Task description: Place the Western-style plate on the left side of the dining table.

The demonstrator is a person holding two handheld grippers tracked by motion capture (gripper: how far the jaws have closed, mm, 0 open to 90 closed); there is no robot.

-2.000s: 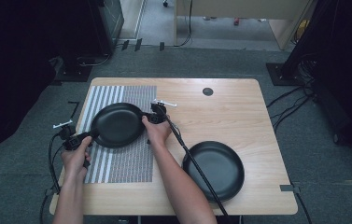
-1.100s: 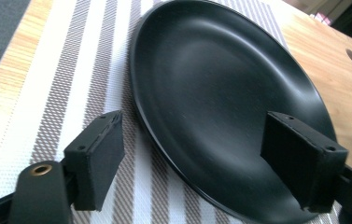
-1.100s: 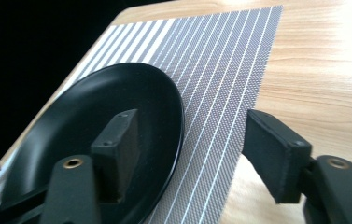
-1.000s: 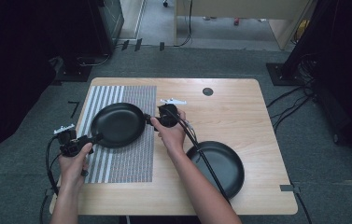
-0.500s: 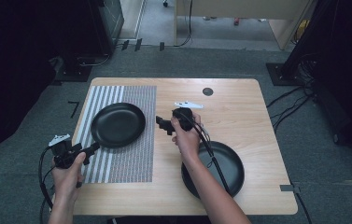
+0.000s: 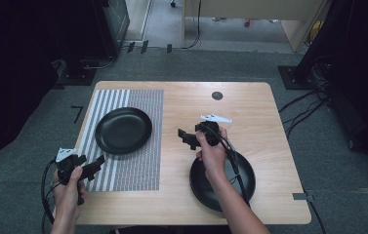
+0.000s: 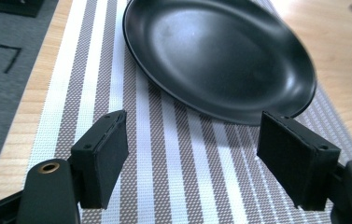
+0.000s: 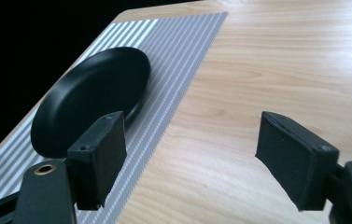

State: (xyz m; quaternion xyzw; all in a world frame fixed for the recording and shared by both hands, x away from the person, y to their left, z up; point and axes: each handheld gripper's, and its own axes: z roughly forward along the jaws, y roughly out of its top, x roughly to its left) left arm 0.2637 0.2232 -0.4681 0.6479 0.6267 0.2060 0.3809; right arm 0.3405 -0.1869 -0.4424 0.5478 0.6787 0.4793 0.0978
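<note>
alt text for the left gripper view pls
A black plate rests on a striped placemat on a wooden table. Nearer the camera, the left gripper has its two black jaws open above the mat with nothing between them.

On the table (image 6: 250, 105) a striped mat (image 6: 137, 170) covers the left part, running from the far side towards the near edge. One plate (image 6: 123, 130) lies on the mat's far half. A second plate (image 6: 222, 181) lies on bare wood at the near right, well apart from the first. The left gripper (image 6: 95, 164) is over the mat's near left edge, just near of the first plate. The right gripper (image 6: 185, 137) is over bare wood between the two plates, just beyond the second plate's far rim. A small round disc (image 6: 216, 95) sits near the table's far edge.
</note>
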